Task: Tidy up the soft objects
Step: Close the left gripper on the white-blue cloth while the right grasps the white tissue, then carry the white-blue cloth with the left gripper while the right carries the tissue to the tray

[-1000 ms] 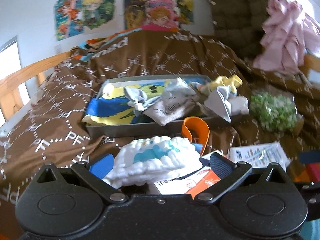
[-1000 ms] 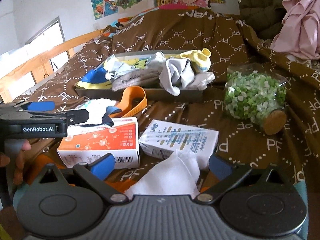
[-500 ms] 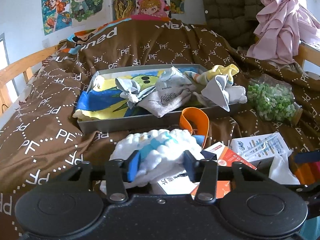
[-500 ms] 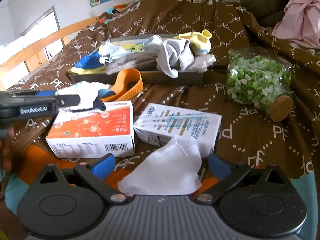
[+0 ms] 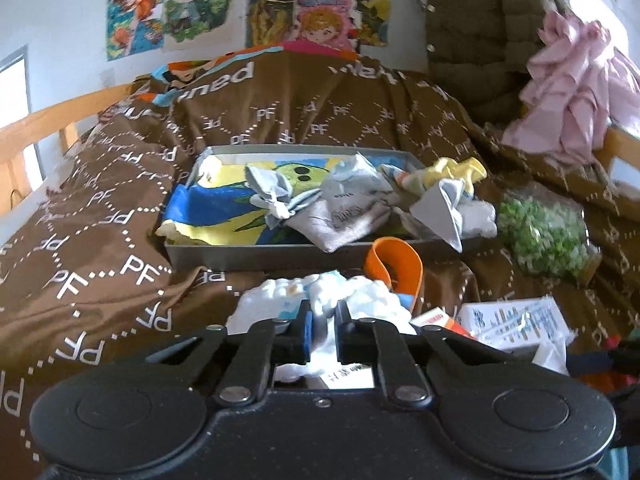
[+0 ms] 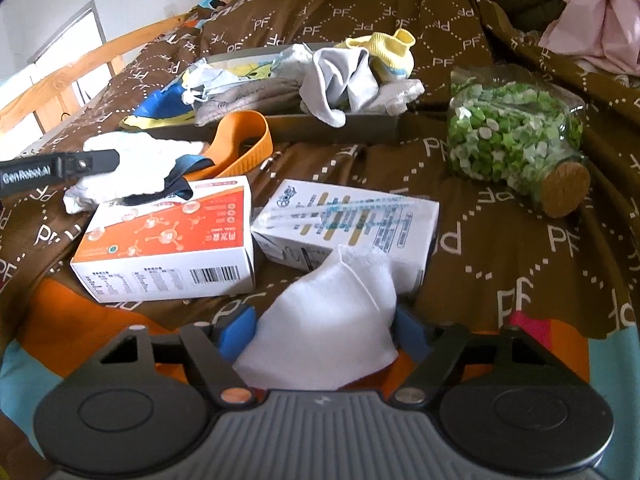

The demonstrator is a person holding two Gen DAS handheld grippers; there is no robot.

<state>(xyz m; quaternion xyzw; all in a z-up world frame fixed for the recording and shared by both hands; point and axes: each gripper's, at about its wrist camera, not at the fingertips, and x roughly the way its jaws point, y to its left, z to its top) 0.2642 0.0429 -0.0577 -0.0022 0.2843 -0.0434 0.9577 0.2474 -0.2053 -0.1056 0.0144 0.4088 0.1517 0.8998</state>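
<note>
My left gripper point(image 5: 322, 320) is shut on a white and blue crinkled cloth point(image 5: 352, 294) that lies on the brown bedspread just in front of a grey tray point(image 5: 280, 254). The tray holds a blue and yellow cloth point(image 5: 212, 212), grey socks point(image 5: 348, 212) and a yellow sock point(image 5: 452, 172). The left gripper also shows in the right wrist view point(image 6: 100, 160), on the same cloth point(image 6: 136, 172). My right gripper point(image 6: 324, 332) is partly closed around a white gauze cloth point(image 6: 332, 332) lying between its blue pads; firm grip is unclear.
An orange and white box point(image 6: 168, 240) and a white box point(image 6: 352, 224) lie on the bedspread. An orange strap loop point(image 6: 240, 140) lies by the tray. A corked glass jar of green bits point(image 6: 516, 140) lies at the right. A wooden bed rail point(image 6: 80, 64) runs along the left.
My left gripper has closed from wide open onto the white and blue cloth. My right gripper has moved lower and closer to the white gauze cloth, and its fingers have narrowed around it.
</note>
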